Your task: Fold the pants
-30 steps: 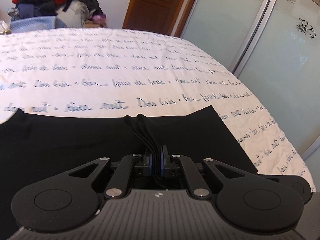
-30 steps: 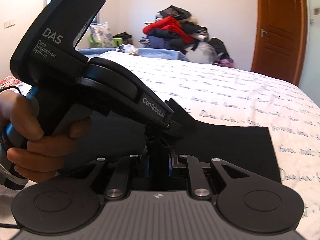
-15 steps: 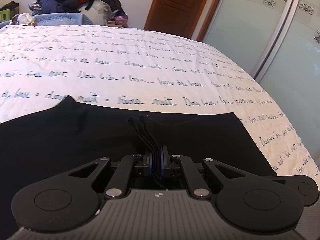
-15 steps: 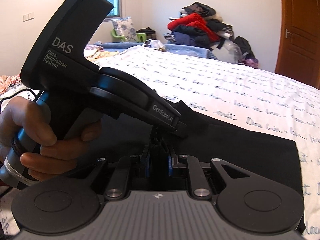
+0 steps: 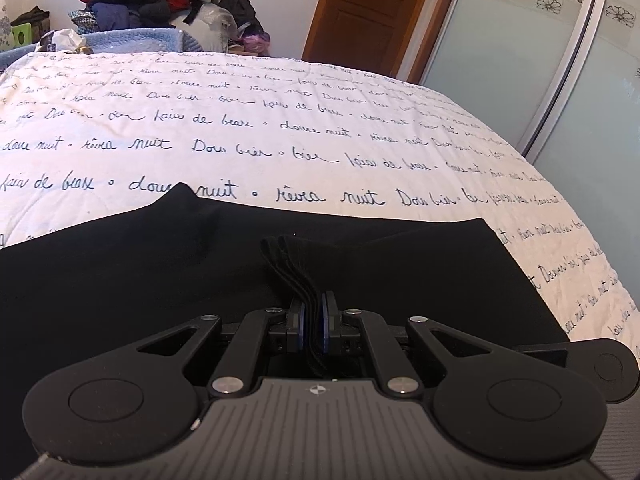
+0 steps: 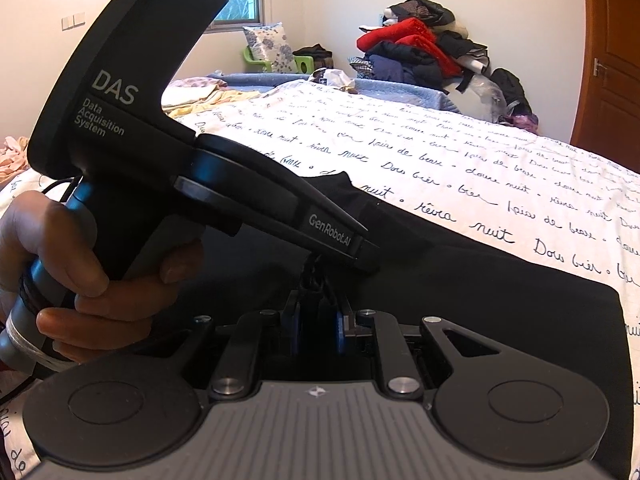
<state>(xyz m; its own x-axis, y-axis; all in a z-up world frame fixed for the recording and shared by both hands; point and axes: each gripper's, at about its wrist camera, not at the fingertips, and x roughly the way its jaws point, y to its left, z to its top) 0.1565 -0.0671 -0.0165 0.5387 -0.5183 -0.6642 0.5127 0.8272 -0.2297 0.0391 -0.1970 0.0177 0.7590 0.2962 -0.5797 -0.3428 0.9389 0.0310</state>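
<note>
We see the right gripper (image 6: 316,320) clamped on a bunched fold of the black pants (image 6: 500,304), which lie on the script-printed bedspread (image 6: 460,152). Just left of that gripper, a hand (image 6: 68,280) holds the left gripper (image 6: 362,258), its tip touching the pants.

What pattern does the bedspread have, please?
White bedspread with dark handwritten script, clearest in the left wrist view.
</note>
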